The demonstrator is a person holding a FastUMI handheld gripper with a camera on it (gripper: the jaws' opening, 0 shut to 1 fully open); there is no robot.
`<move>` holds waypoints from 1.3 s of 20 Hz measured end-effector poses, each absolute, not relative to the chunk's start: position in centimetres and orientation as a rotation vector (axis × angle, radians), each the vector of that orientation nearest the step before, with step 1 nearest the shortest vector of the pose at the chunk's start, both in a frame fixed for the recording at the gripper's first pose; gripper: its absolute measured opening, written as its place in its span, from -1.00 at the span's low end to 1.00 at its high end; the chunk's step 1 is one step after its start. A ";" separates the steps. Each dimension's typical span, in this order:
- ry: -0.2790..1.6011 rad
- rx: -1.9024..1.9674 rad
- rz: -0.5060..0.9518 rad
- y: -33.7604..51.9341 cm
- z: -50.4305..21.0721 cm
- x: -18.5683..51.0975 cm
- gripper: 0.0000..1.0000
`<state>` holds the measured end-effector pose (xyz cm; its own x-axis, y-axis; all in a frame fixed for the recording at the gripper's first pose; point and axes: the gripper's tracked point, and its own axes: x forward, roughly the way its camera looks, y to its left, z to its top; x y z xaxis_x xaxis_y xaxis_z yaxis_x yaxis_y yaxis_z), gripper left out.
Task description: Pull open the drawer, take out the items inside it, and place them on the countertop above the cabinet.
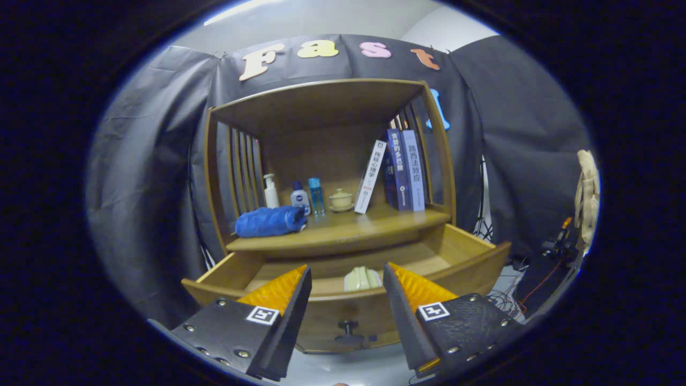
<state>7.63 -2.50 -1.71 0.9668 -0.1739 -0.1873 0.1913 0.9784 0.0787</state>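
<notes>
Wooden drawer (461, 257) stands pulled open just ahead of your gripper (347, 279), whose fingers are spread apart and hold nothing; a pale ribbed item (362, 279) lies inside it, between and just beyond the tips. Above on the countertop (348, 228), you have a rolled blue towel (270, 221), three small bottles (300, 197), a lidded cup (341, 199) and upright books (399, 170)

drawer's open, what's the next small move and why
Probably ease the gripper forward and down into the open drawer, toward the pale item lying inside just beyond the front panel. The fingers stand apart with nothing between them, and the item lines up with the gap.
</notes>
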 end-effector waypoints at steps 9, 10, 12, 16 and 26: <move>0.510 0.174 -0.326 -5.6 -6.5 14.5 0.59; 0.554 0.179 -0.332 -5.8 -7.3 15.0 0.60; 0.625 0.182 -0.321 -5.3 -8.8 15.9 0.59; 0.770 0.112 -0.314 -5.9 -11.4 16.6 0.55; 0.951 0.016 -0.273 -5.9 -16.9 17.7 0.29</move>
<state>17.71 -5.86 -16.86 0.5494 -0.2238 -0.8051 0.2376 0.9655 -0.1063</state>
